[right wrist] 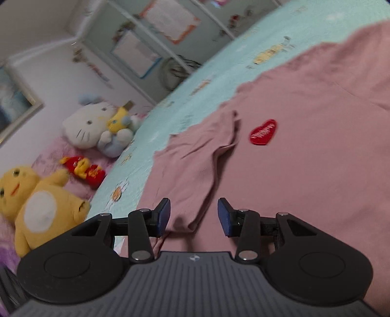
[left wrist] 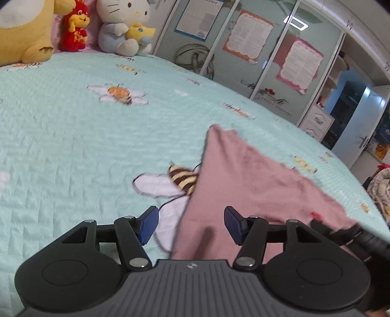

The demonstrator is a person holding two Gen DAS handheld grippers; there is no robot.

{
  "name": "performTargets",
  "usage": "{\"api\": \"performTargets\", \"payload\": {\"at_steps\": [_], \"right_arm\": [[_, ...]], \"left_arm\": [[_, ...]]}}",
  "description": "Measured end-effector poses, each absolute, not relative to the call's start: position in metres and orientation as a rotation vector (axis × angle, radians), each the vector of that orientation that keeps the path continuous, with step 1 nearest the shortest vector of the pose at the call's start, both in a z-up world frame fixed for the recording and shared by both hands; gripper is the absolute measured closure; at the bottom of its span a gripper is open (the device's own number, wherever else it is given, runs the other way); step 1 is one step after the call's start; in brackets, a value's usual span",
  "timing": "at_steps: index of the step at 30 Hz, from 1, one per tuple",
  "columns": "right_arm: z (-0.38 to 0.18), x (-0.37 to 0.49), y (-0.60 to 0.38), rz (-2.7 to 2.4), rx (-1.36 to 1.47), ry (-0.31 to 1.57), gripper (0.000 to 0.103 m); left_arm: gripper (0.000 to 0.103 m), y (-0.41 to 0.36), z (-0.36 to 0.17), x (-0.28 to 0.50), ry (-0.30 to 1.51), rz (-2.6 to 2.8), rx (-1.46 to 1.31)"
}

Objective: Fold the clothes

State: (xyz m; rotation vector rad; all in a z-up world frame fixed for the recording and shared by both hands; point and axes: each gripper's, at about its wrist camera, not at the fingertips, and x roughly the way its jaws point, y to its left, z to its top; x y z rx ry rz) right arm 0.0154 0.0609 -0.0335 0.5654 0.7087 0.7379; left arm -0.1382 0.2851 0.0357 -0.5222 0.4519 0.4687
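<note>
Light: soft, even indoor light is filling both views.
Glare: a ceiling lamp [left wrist: 296,23] is reflecting upper right.
Blur: the right wrist view is smearing.
Edges: fisheye bending is curving them.

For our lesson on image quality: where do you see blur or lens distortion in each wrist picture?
Left wrist view: the bedspread bulges in a fisheye curve; the pink shirt and the bee print look slightly smeared. Right wrist view: the whole scene tilts; the soft toys and wardrobe doors are blurred, while the red heart patch stays fairly clear.
</note>
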Motion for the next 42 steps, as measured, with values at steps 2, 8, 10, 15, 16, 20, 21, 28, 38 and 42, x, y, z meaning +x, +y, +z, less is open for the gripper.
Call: {"api": "performTargets", "payload": {"at_steps": [2,8,10,15,16,20,21,28,38,42], "right_arm": [[-0.032,0.01,0.063,0.732,0.524,0.654,0.059],[-0.006,-0.018,0.06,0.842,0.464,0.391,0.069],[-0.006,-0.007,0.056,0.887,0.521,0.413,0.069],[-0.031,0.031,0.038,0.834,0.739,0.652,0.069],[-0.034,0.035,0.036,0.845,0.761,0.677,0.069],[-0.039,0.04,0.054,0.874,0.682,0.762,0.069],[-0.037,0.04,0.058,0.873,0.645,0.759,0.069],[-0.023,0.034,0.073,0.855,0.387,0.807,0.103],[-0.012,0.013,0.048,0.775,0.395,0.73,0.097],[-0.012,0.013,0.03,0.778,0.549,0.626,0.097]], "left_arm": [[0.042,0.283,0.054,-0.133,0.438,0.461,-0.504],[0.041,0.298,0.093,-0.078,0.387,0.421,-0.422],[0.042,0.305,0.089,-0.048,0.419,0.369,-0.418],[0.05,0.303,0.069,0.019,0.483,0.248,-0.303],[0.05,0.3,0.065,0.028,0.488,0.243,-0.277],[0.048,0.305,0.047,0.053,0.493,0.234,-0.273],[0.048,0.307,0.043,0.059,0.499,0.239,-0.284],[0.041,0.317,0.011,0.078,0.568,0.308,-0.255],[0.031,0.31,0.016,0.078,0.591,0.321,-0.186],[0.033,0.311,0.033,0.053,0.427,0.329,-0.299]]}}
